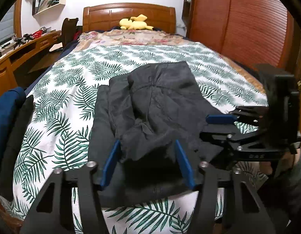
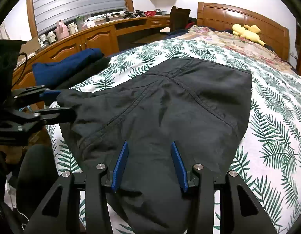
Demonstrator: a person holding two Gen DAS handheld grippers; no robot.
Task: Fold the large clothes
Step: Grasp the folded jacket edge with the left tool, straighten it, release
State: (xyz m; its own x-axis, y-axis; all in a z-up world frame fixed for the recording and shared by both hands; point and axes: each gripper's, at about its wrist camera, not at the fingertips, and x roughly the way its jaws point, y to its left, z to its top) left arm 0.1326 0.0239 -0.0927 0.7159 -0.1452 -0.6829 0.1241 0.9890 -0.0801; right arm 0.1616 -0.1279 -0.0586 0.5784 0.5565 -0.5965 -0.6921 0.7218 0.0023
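Note:
A black garment (image 1: pixel 160 97) (image 2: pixel 189 101) with stitched seams lies rumpled on the leaf-print bedcover (image 1: pixel 58 101) (image 2: pixel 277 117), its near end hanging over the bed's front edge. My left gripper (image 1: pixel 147 143) has a bunched fold of it filling the gap between its blue pads. In the right wrist view the left gripper (image 2: pixel 66 104) reaches in from the left and grips the garment's left corner. My right gripper (image 2: pixel 149 143) holds the near middle of the cloth between its pads. In the left wrist view the right gripper (image 1: pixel 204 126) bites the garment's right edge.
A folded blue cloth (image 2: pixel 68 66) (image 1: pixel 6 105) and a dark piece (image 2: pixel 86 72) lie at the bed's left side. A yellow plush toy (image 1: pixel 134 24) (image 2: pixel 246 32) rests by the wooden headboard (image 1: pixel 129 13). A desk (image 2: pixel 95 37) runs along the left; a wardrobe (image 1: pixel 238 19) stands to the right.

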